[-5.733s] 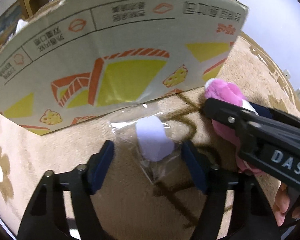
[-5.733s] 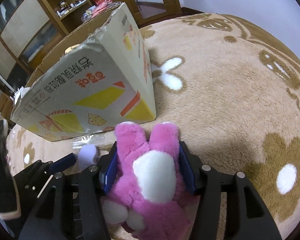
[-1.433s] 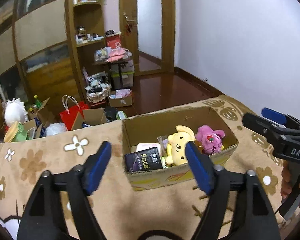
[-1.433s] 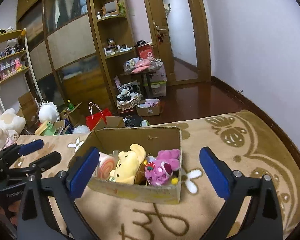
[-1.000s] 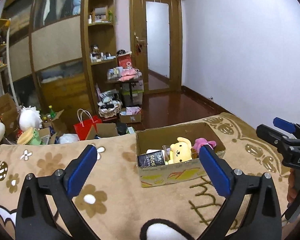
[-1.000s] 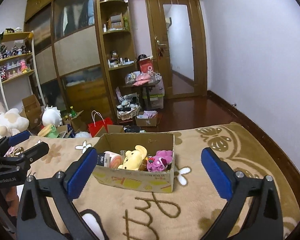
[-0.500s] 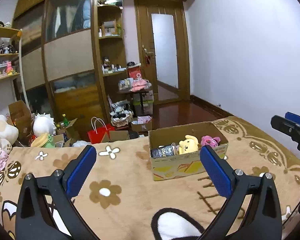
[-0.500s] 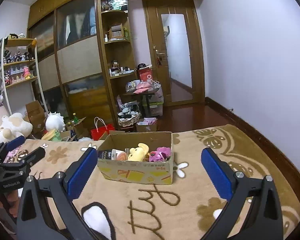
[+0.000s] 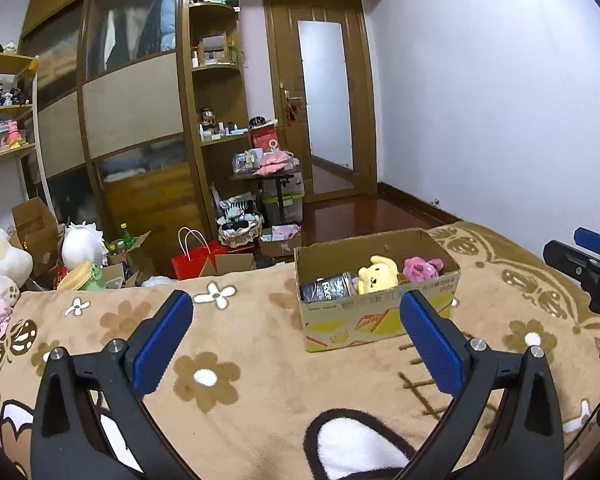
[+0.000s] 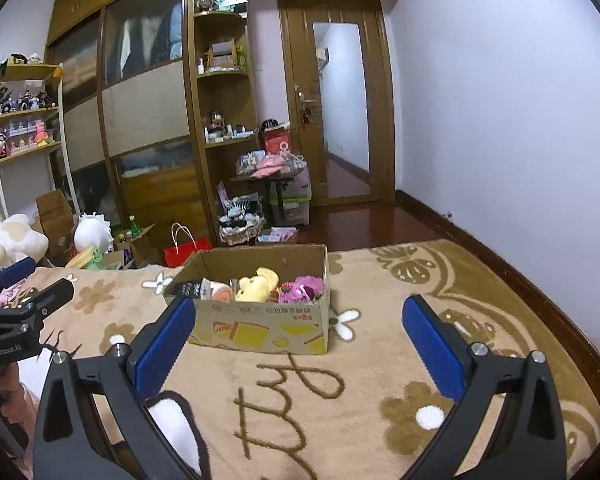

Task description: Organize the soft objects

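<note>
Beside pink plush, rolled toy (right view only)

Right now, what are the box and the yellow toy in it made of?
The box looks like brown cardboard, matte, with raw fold edges and printed sides. The yellow plush toy seems to be soft fuzzy fabric, rounded and floppy.

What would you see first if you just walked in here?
The cardboard box in the middle of the brown flowery blanket, with a yellow plush and a pink plush poking out. Then the two open grippers, left and right, spread wide up close, holding nothing.
</note>
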### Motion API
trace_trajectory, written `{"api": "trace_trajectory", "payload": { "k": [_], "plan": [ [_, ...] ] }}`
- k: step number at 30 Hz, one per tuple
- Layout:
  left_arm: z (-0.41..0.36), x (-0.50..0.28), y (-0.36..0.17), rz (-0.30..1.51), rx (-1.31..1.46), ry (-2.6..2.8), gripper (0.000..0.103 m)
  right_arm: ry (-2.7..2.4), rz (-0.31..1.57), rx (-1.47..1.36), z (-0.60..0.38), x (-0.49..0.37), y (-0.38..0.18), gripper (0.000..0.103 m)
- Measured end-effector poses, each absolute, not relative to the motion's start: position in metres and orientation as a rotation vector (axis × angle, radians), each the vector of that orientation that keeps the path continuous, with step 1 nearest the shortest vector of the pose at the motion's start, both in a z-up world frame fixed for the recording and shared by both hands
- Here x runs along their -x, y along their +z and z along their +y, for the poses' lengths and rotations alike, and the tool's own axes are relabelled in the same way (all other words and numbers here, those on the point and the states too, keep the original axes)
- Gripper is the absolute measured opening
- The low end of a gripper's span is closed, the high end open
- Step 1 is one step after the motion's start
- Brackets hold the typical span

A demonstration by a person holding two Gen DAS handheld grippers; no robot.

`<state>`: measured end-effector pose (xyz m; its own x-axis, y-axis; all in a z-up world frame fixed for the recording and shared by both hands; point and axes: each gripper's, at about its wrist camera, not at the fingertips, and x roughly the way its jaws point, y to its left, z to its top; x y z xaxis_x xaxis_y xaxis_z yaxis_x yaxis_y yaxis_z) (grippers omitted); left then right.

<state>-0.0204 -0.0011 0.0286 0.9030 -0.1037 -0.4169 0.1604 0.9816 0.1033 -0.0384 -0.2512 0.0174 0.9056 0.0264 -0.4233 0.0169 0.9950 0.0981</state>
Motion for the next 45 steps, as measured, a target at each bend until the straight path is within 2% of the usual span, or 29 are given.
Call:
{"api": "trace_trajectory", "payload": {
  "k": [12,45],
  "plan": [
    [0.002,0.009,0.018,0.464,-0.134,-0.138,0.102,-0.014,0.484,-0.090,-0.251,0.036,-0.001,0.103],
    [0.001,0.011,0.015,0.475,-0.156,-0.130,0.102,-0.014,0.474,-0.112,-0.252,0.033,0.001,0.103]
  ]
}}
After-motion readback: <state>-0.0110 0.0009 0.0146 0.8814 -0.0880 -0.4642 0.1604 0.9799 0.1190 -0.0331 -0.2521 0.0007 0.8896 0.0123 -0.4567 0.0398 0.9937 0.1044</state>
